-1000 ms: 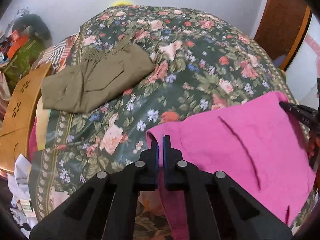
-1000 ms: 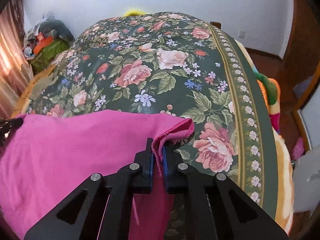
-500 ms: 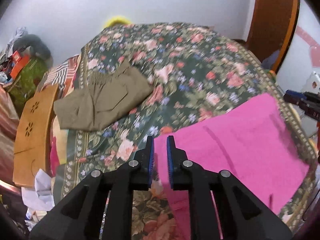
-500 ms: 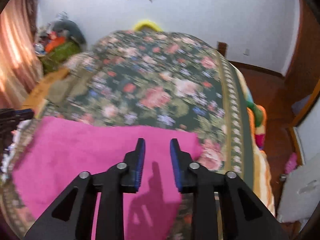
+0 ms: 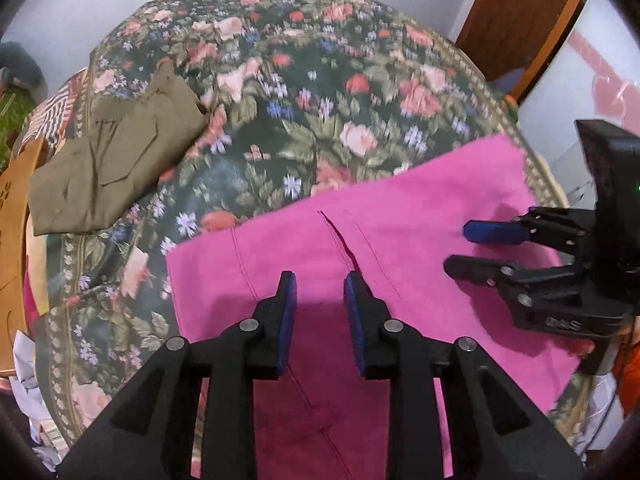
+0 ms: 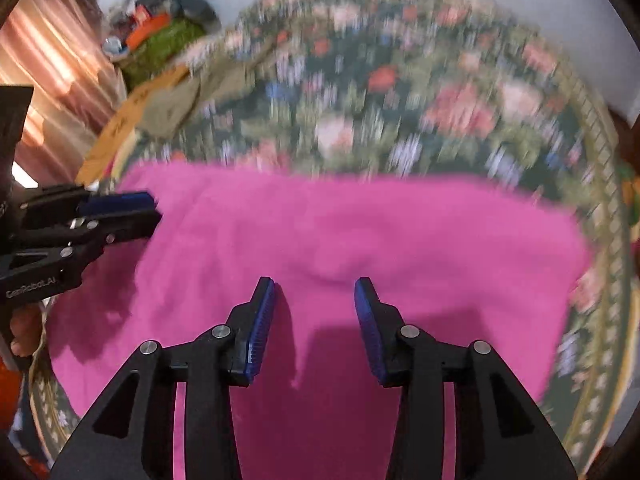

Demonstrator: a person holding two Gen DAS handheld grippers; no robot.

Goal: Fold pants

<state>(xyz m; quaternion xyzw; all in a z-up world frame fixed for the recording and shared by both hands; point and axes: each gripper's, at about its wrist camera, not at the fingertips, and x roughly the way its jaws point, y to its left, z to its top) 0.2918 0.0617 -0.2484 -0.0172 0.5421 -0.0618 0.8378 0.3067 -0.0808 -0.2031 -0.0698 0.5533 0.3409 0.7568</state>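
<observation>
Pink pants lie flat on the near edge of the floral bed; they also fill the right wrist view. My left gripper hovers open and empty above the pants. My right gripper is open and empty above the pants too. The right gripper also shows at the right of the left wrist view. The left gripper shows at the left of the right wrist view. The right wrist view is blurred.
Folded olive pants lie at the bed's far left. The floral bedspread covers the bed. A wooden board stands left of the bed, a brown door at the back right, and clutter by the wall.
Both grippers have let go of the pink pants' edge and opened. The pants now lie flat. Both grippers have moved in over the cloth toward each other.
</observation>
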